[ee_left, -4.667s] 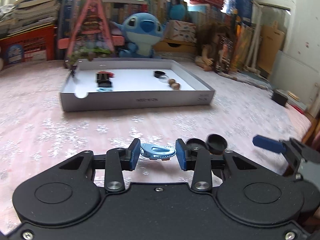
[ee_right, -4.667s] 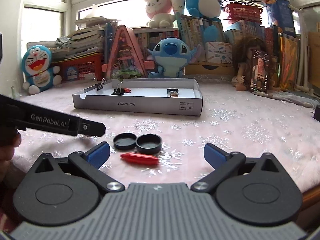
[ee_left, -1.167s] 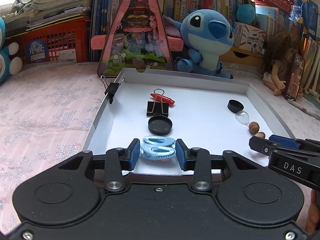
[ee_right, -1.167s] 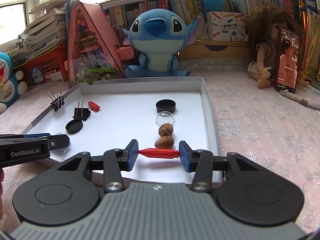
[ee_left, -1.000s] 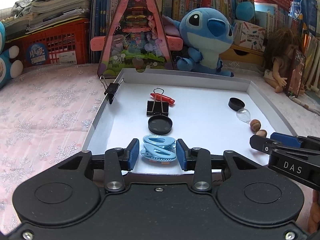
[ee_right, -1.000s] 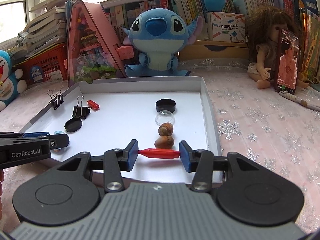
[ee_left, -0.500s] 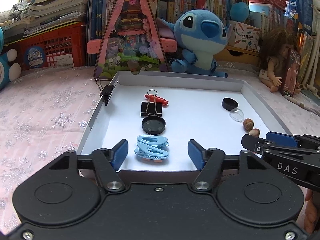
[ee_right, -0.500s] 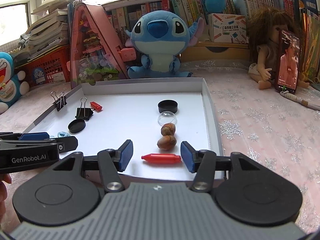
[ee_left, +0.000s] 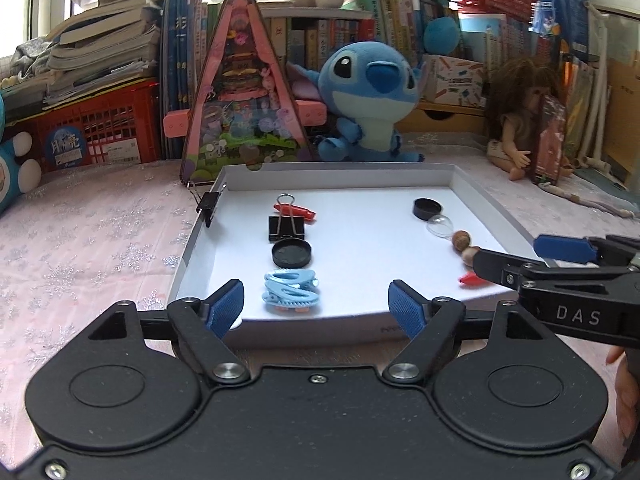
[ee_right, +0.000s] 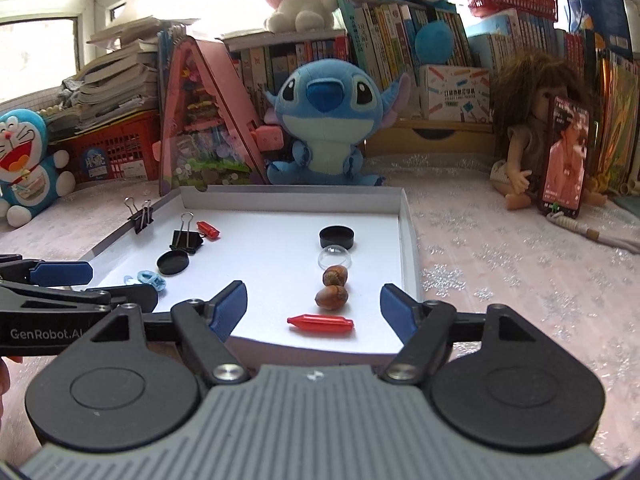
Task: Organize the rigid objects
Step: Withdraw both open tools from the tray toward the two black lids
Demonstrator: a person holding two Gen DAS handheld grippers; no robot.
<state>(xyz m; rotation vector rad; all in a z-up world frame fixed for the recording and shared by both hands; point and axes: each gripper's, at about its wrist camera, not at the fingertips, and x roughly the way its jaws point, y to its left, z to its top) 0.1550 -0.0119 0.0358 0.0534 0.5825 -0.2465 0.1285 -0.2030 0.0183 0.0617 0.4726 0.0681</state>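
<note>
A shallow white cardboard tray [ee_left: 352,170] [ee_right: 408,240] lies on the pink cloth. Two light blue hair clips [ee_left: 291,293] [ee_right: 151,280] rest at its near left, in front of my left gripper [ee_left: 316,308], whose jaws are opening and touch nothing. A red capsule-shaped piece [ee_right: 321,324] [ee_left: 468,279] lies near the tray's front right, ahead of my right gripper [ee_right: 314,308], its jaws also opening and apart from it. In the tray sit a black lid [ee_left: 291,253], a black binder clip [ee_left: 286,227], another red piece [ee_left: 298,211], a black cap [ee_right: 337,237], a clear dome [ee_right: 335,259] and two hazelnuts [ee_right: 332,297].
A second binder clip [ee_left: 208,203] grips the tray's left wall. Behind the tray stand a pink triangular toy house [ee_left: 240,92], a blue plush [ee_left: 372,96], a doll [ee_right: 536,132], a red crate [ee_left: 100,128] and rows of books.
Both grippers opened and let go: the blue clips and the red piece now lie on the tray floor. Both hands drew back a little and rose slightly.
</note>
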